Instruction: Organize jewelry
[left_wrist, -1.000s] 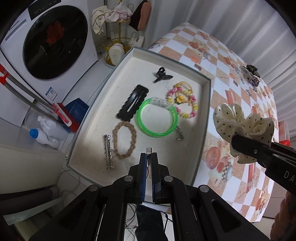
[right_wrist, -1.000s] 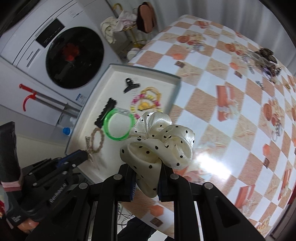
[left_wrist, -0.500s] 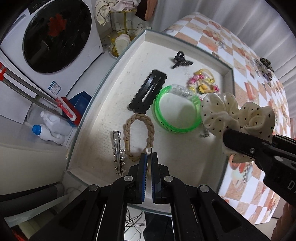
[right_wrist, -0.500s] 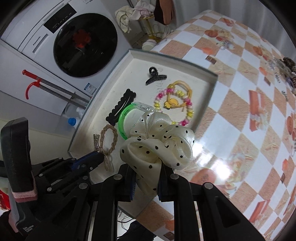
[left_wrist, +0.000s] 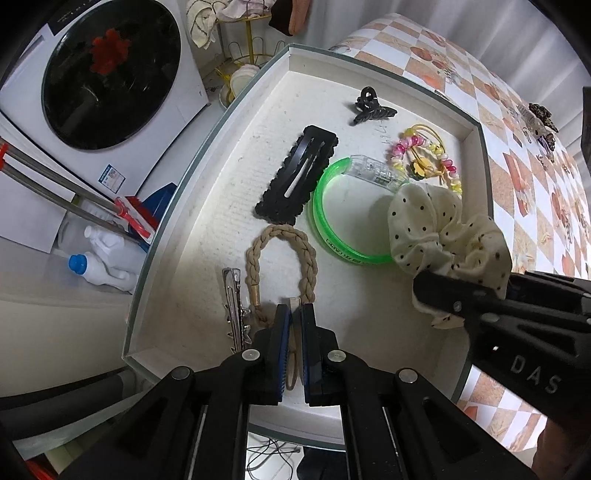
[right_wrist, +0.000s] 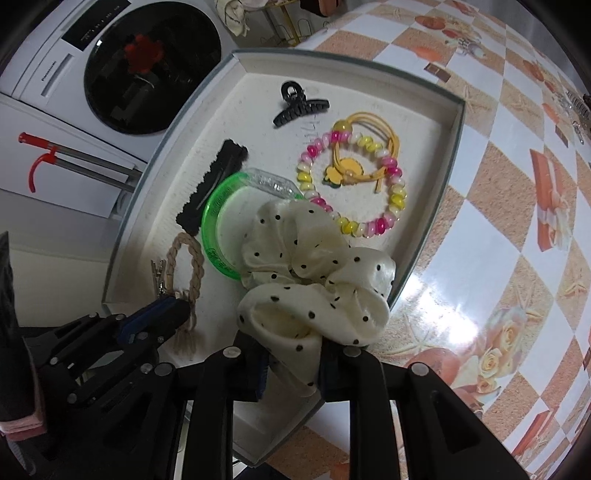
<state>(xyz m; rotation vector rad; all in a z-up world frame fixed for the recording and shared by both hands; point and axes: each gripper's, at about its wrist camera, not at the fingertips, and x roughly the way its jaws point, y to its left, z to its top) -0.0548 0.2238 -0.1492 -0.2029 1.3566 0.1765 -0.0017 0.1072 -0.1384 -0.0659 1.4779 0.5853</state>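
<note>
Partly hiding the green bangle (right_wrist: 216, 236), the right gripper's (right_wrist: 291, 363) just-widening jaws hold the scrunchie (right_wrist: 314, 280); left gripper (left_wrist: 292, 314) closed.

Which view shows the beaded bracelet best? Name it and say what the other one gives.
The right wrist view: the beaded bracelet lies whole and large in the tray, every pink and yellow bead visible. In the left wrist view the bracelet is smaller, and the dotted scrunchie covers its near edge.
</note>
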